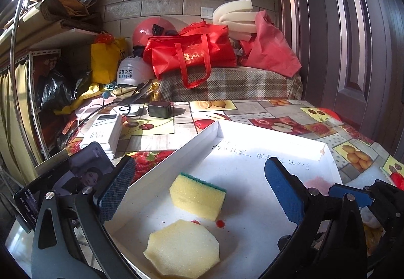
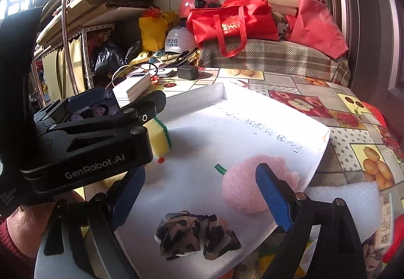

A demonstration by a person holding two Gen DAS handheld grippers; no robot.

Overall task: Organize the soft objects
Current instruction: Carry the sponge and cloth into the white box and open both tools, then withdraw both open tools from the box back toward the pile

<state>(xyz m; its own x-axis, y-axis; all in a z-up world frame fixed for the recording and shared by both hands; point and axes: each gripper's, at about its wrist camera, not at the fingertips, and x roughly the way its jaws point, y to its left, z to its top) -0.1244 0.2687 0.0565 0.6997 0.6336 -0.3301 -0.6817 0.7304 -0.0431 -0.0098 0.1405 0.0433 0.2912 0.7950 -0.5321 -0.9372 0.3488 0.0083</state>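
Note:
A shallow white tray [image 1: 252, 137] lies on the fruit-print table. In the left wrist view it holds a yellow sponge with a green back [image 1: 197, 195] and a round yellow foam piece [image 1: 183, 248]. My left gripper [image 1: 199, 190] is open and empty, its blue pads either side of the sponge. In the right wrist view the tray [image 2: 252, 112] holds a pink fluffy ball [image 2: 242, 185] and a leopard-print cloth [image 2: 197, 236]. My right gripper [image 2: 202, 193] is open and empty above them. The left gripper's black body [image 2: 88, 142] hides most of the sponge [image 2: 160, 137].
A phone [image 1: 68, 178] stands at the tray's left. A white box [image 1: 103, 132] and a black adapter [image 1: 159, 109] lie behind. Red bags [image 1: 192, 54], helmets and foam strips pile at the back. A white foam sheet [image 2: 346, 200] lies right of the tray.

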